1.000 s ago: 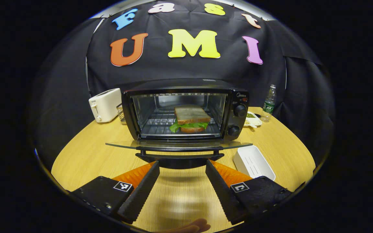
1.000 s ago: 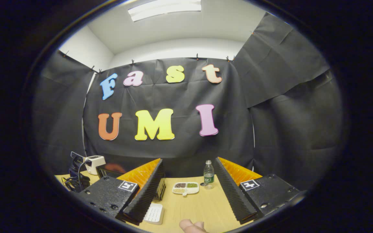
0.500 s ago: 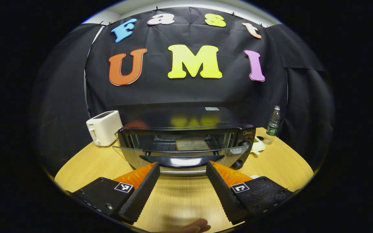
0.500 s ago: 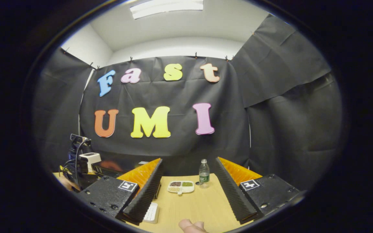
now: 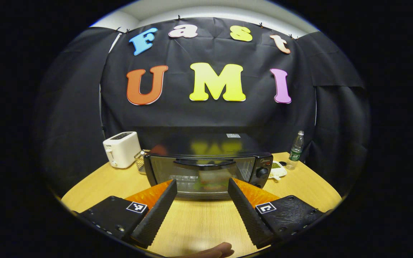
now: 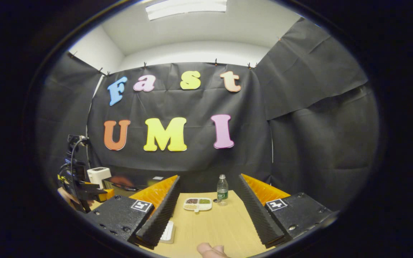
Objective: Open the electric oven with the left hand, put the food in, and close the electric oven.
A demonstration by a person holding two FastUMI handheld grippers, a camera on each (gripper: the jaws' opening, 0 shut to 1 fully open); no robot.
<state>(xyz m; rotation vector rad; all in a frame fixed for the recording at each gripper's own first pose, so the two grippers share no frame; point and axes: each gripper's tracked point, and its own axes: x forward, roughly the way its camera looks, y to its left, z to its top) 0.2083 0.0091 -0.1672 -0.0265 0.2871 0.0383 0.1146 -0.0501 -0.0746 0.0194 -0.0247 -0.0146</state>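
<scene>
Black-draped booth with a round light wooden table (image 5: 199,222) across the lower half of the left gripper view. Dead centre sits the black electric oven with a glass door (image 5: 206,168), door upright and looking closed, food (image 5: 210,179) a dim shape behind the glass. So I'd say the job's basically done. Left gripper (image 5: 201,186) hangs just in front, fingers spread wide, holding nothing. Right gripper (image 6: 208,182), low in its own view, also gapes empty over the table. White toaster (image 5: 121,149) mid-left, clear plastic bottle (image 5: 296,150) mid-right.
</scene>
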